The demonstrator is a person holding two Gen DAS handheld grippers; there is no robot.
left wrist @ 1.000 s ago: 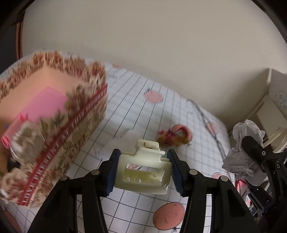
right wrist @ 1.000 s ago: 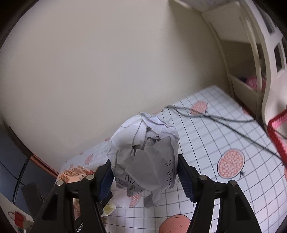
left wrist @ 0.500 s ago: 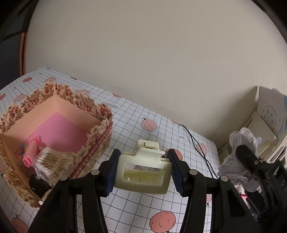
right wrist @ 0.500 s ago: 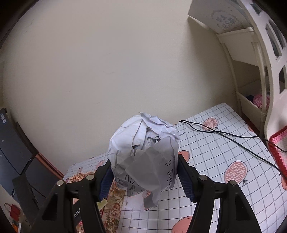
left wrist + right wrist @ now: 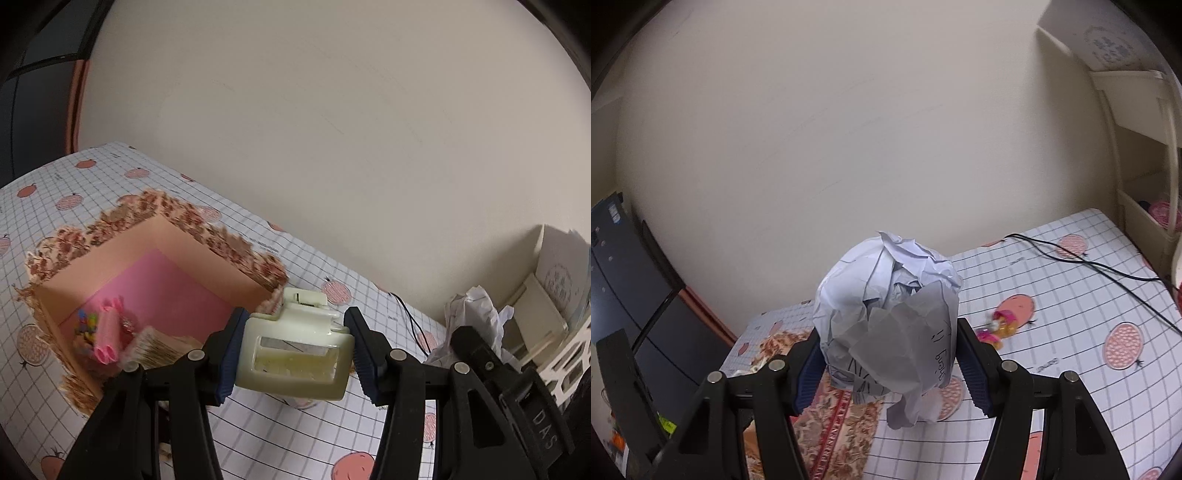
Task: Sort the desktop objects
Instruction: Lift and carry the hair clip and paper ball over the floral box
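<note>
Holding: left gripper (image 5: 293,360) clamps the clip (image 5: 295,356), above the near-right corner of the box (image 5: 207,254).
Risk: opening now could drop the clip on the box rim or outside.
Right gripper (image 5: 888,363): pinches the paper ball (image 5: 886,314), raised right of the box.
Pose: both level, aimed at the wall.

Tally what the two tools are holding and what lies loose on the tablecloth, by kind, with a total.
Hair claw clip, cream, in the left tool: 1
Crumpled paper ball, in the right tool: 1
Small pink-and-orange item, loose on the tablecloth, too blurred to name: 1
Black cable: 1
Total: 4
</note>
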